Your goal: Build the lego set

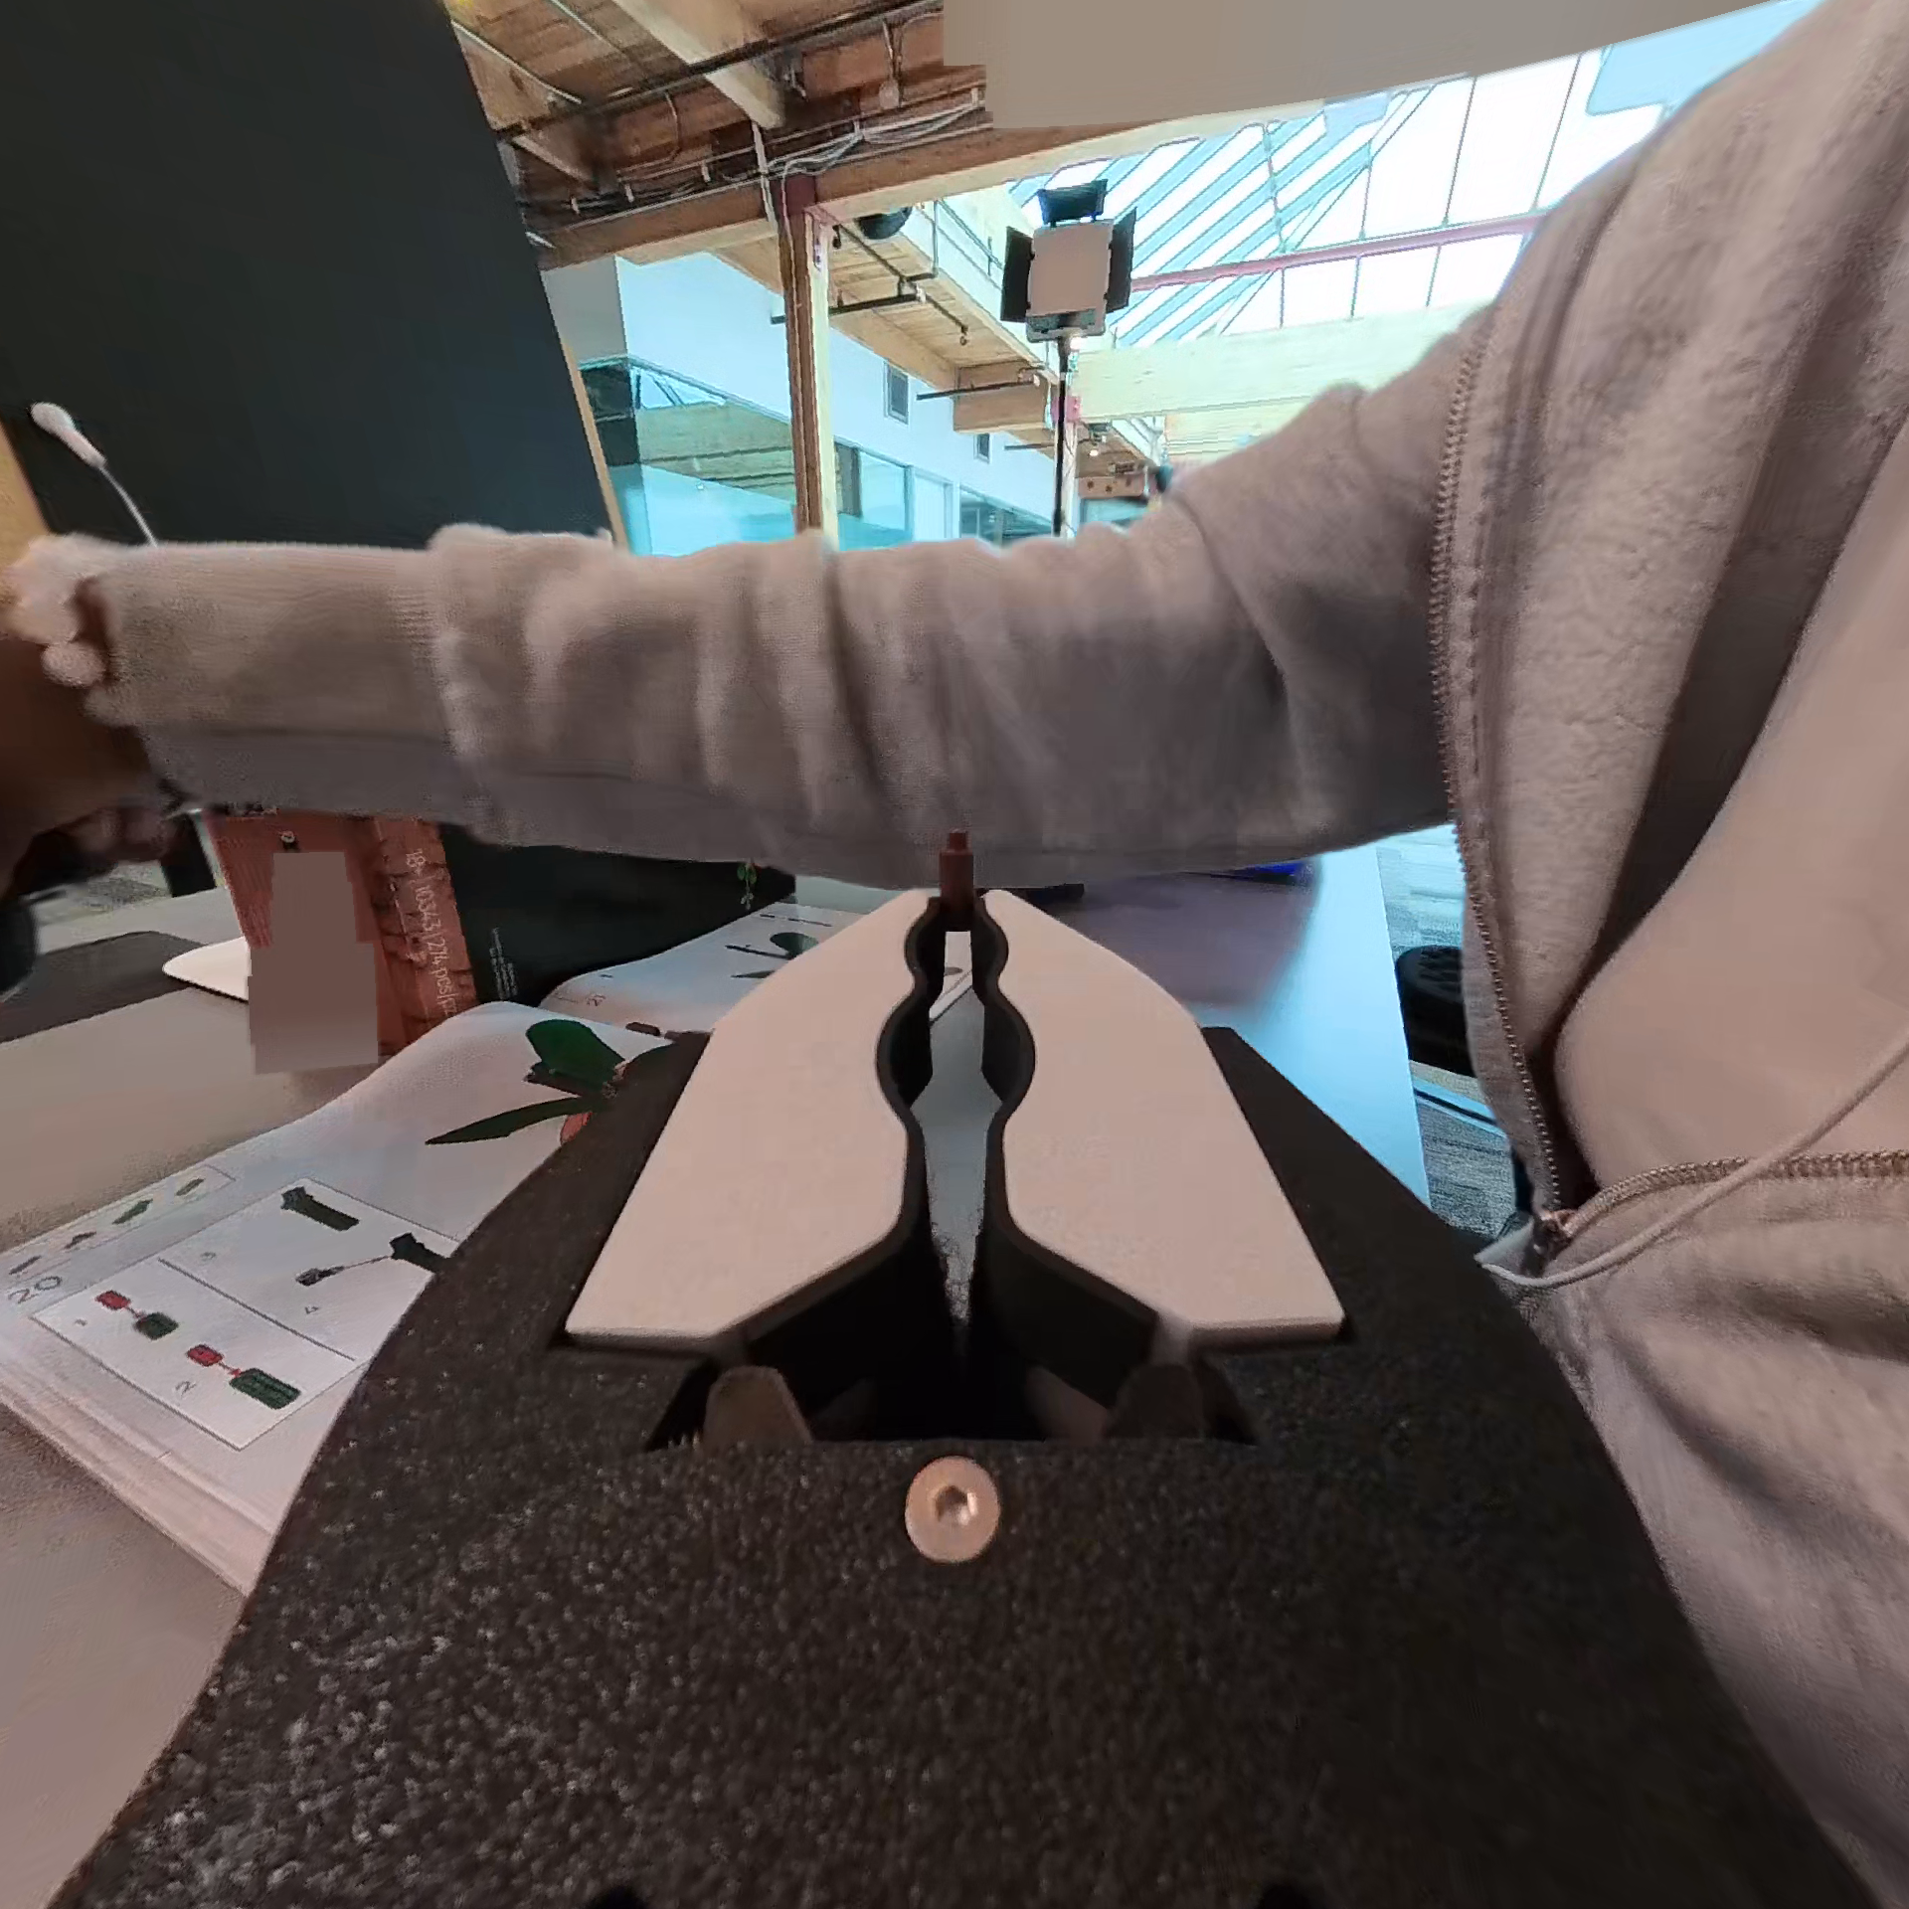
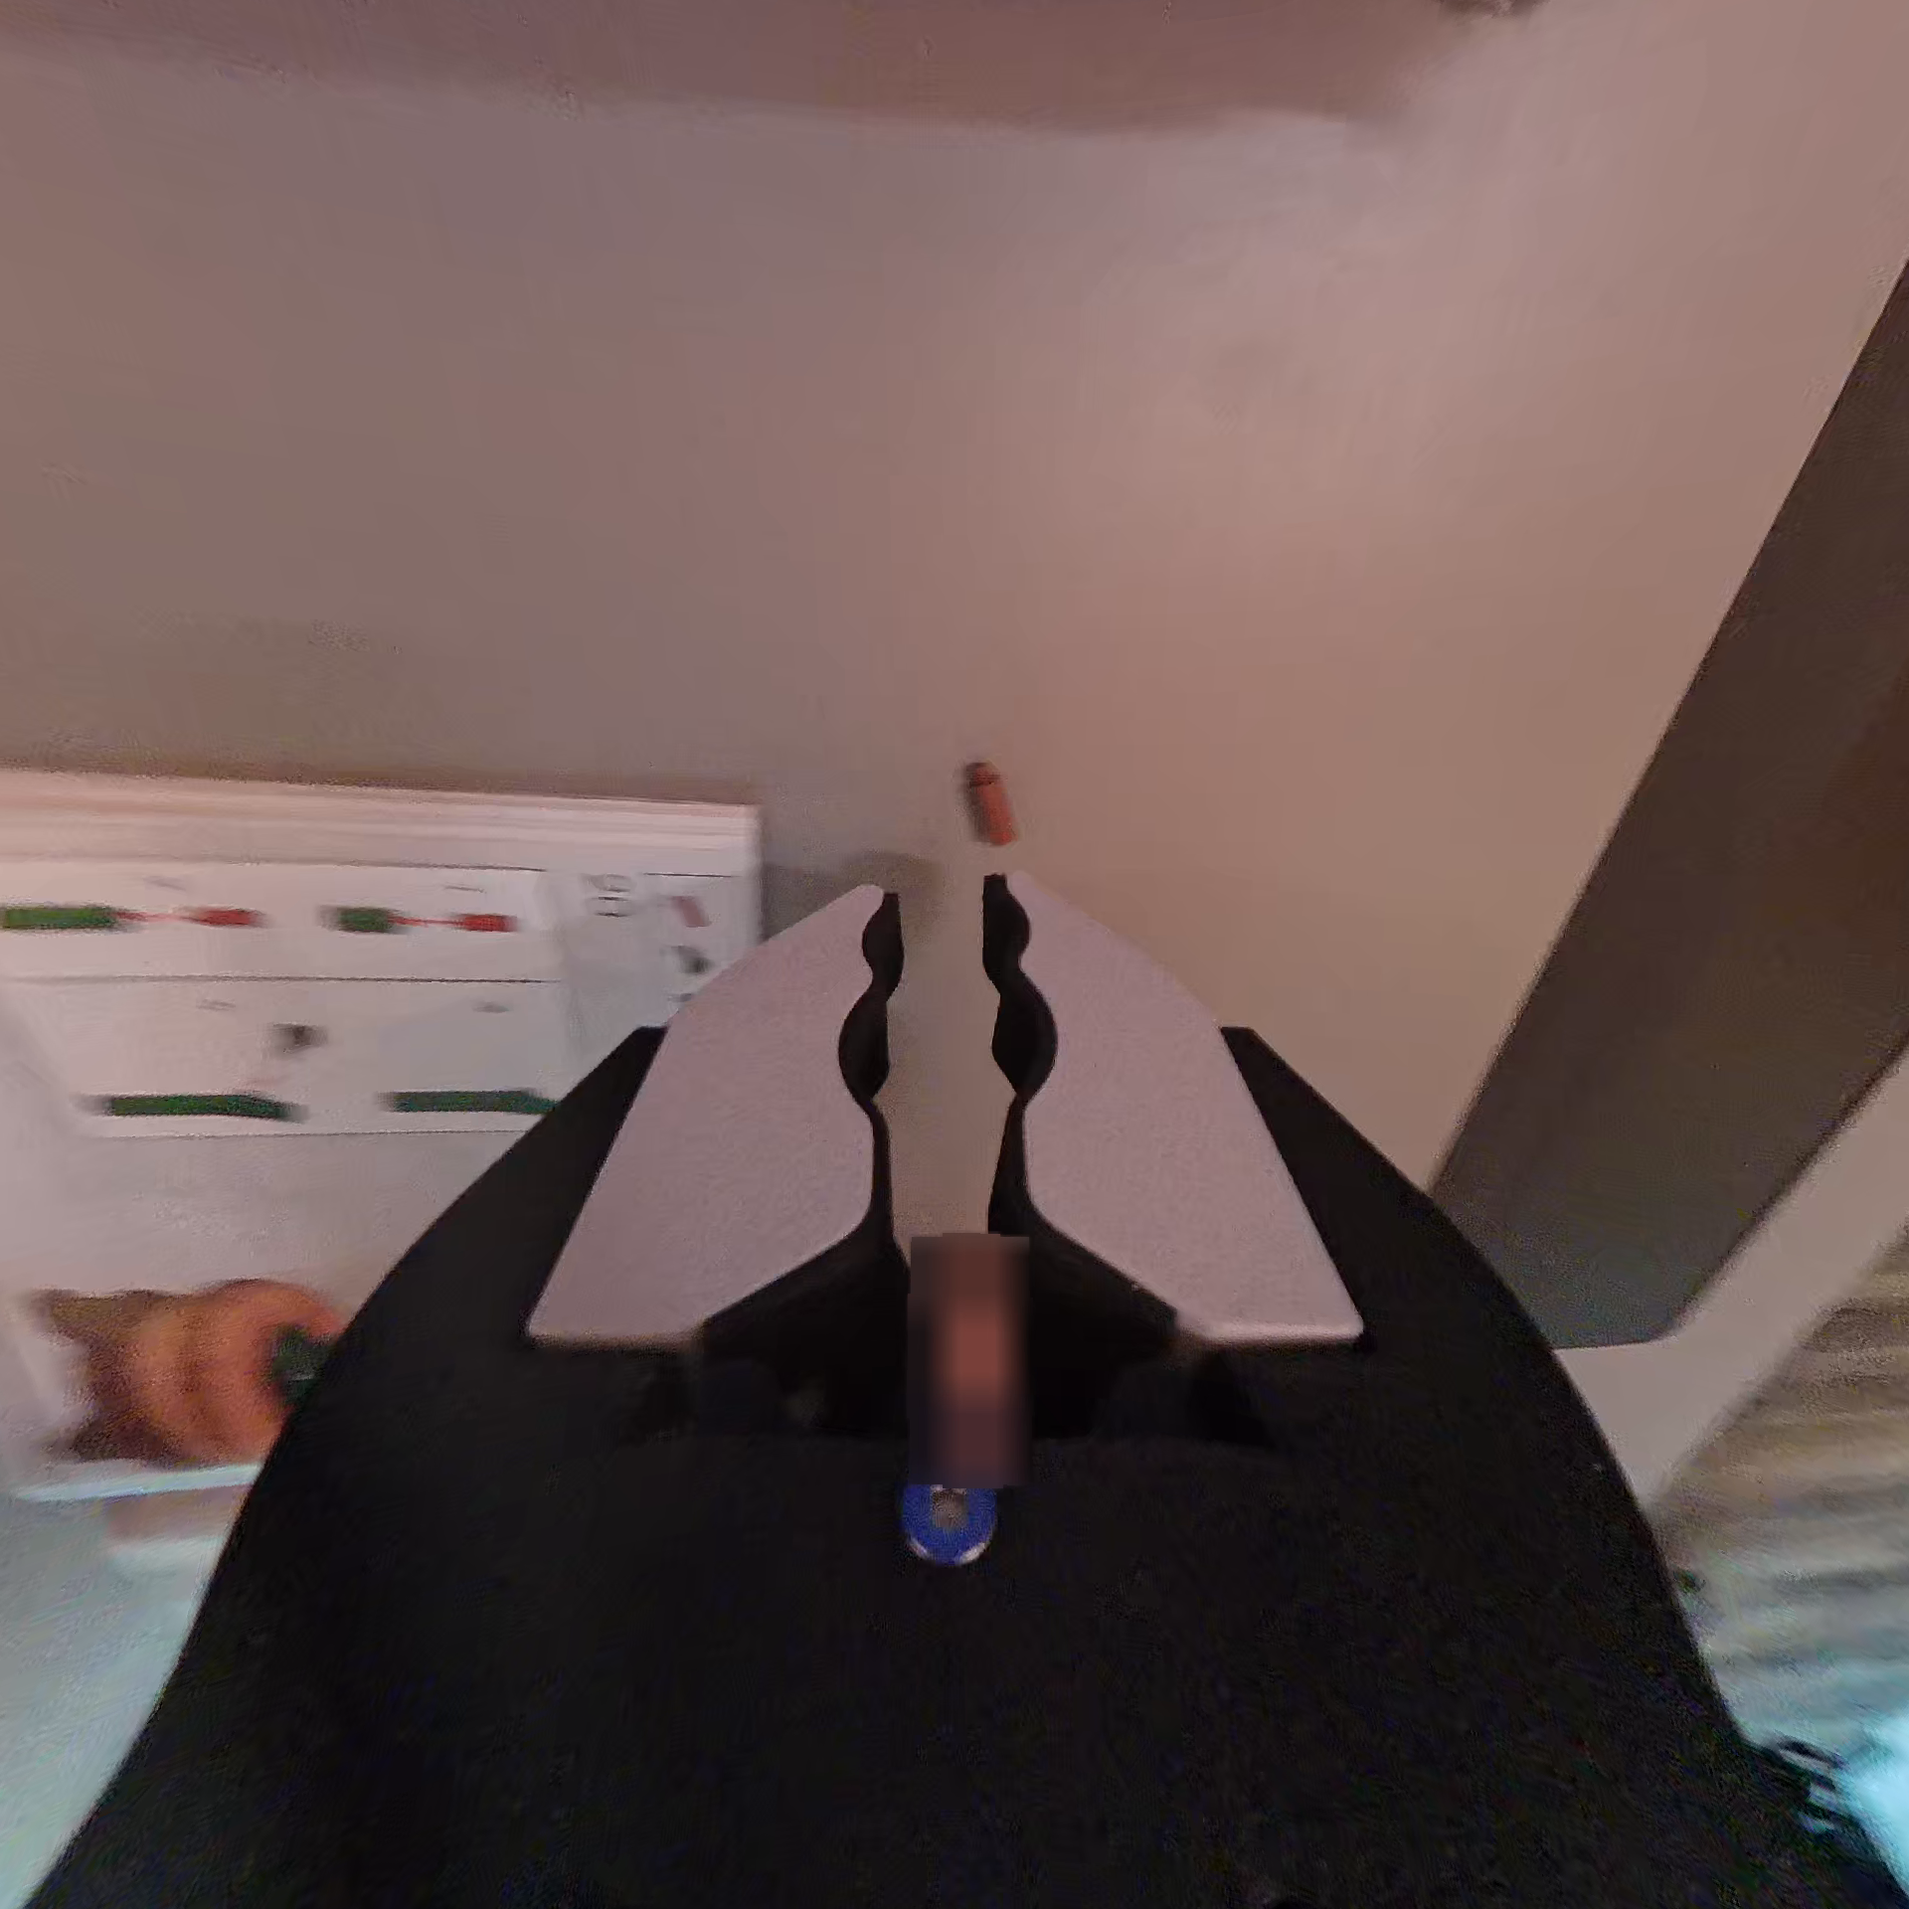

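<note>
A pale tabletop [image 2: 1136,465] fills the scene, with an open instruction booklet [image 1: 238,1302] lying on it and a high, beamed, skylit hall behind. A person's arm in a grey fleece sleeve [image 1: 785,702] reaches across our left view. Our left gripper [image 1: 956,919] is closed on a small reddish-brown pin [image 1: 955,873], pinched at the very fingertips so its top pokes up above them. Our right gripper [image 2: 942,894] points down at the table, jaws parted and empty, just short of a second reddish-brown peg [image 2: 989,803] lying alone on the surface near the booklet's [image 2: 362,981] corner. We judge these lego pieces to be featherlight, rigid and smooth, likely to roll or squirt free; the lying peg is best taken across its middle, squarely between the tips.
</note>
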`<action>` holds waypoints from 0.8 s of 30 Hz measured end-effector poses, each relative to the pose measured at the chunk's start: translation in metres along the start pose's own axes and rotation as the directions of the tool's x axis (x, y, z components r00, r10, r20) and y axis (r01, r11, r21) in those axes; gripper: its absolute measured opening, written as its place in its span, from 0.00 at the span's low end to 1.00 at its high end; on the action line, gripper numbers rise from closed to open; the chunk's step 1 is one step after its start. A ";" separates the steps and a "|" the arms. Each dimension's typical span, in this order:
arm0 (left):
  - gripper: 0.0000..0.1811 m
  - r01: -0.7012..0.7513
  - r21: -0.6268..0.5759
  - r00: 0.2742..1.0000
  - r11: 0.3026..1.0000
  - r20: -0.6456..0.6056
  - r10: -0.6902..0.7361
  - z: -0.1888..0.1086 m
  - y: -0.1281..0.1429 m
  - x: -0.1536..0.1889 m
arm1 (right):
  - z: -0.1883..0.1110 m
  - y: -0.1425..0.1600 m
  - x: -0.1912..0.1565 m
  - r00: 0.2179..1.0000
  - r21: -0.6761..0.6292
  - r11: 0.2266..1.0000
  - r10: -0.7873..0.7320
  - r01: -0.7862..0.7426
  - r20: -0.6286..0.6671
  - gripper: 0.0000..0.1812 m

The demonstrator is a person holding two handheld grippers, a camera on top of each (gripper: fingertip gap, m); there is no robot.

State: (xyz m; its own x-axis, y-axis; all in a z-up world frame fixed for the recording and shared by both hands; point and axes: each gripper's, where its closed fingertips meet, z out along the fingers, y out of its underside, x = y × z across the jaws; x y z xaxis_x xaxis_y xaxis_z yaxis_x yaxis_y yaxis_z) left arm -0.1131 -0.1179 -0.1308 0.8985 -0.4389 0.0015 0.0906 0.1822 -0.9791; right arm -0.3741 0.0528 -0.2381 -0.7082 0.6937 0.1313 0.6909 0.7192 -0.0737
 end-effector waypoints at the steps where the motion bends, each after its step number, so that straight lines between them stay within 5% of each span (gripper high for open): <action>1: 0.02 0.002 0.002 1.000 1.000 -0.004 -0.002 -0.001 0.000 0.001 | 0.006 0.001 0.011 0.998 -0.027 0.998 -0.061 0.060 -0.024 0.09; 6: 0.02 0.029 -0.004 1.000 1.000 -0.005 -0.029 -0.004 0.002 0.001 | 0.021 -0.010 0.020 0.981 -0.046 0.981 -0.185 0.188 0.066 0.08; 14: 0.02 0.053 -0.009 0.999 0.999 -0.004 -0.053 -0.005 0.003 -0.001 | 0.022 -0.010 0.020 0.977 -0.098 0.976 -0.182 0.193 0.113 0.02; 16: 0.02 0.061 -0.007 0.998 0.998 0.008 -0.061 -0.005 0.003 -0.003 | 0.021 -0.013 0.012 0.979 -0.041 0.986 -0.153 0.160 0.136 0.02; 18: 0.02 0.077 0.010 0.996 0.997 0.037 -0.077 -0.007 0.001 -0.009 | 0.007 -0.032 -0.005 0.986 0.158 0.986 -0.081 0.058 0.143 0.02; 20: 0.02 0.109 0.034 0.991 0.993 0.073 -0.111 -0.010 -0.001 -0.017 | -0.037 -0.064 -0.037 0.980 0.495 0.865 -0.025 -0.077 0.196 0.02; 22: 0.02 0.143 0.058 0.983 0.988 0.107 -0.148 -0.013 -0.003 -0.024 | -0.104 -0.077 -0.086 0.949 0.768 0.608 -0.069 -0.204 0.308 0.02; 24: 0.02 0.166 0.075 0.973 0.983 0.147 -0.175 -0.015 -0.003 -0.033 | -0.169 -0.061 -0.138 0.887 0.884 0.310 -0.191 -0.352 0.420 0.02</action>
State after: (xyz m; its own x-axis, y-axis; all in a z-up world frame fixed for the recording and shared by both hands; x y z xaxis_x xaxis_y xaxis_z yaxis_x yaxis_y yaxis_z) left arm -0.1496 -0.1174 -0.1308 0.9219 -0.3300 0.2031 0.2705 0.1727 -0.9471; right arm -0.2941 -0.0930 -0.0849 -0.8213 0.4944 -0.2845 0.3342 0.0129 -0.9424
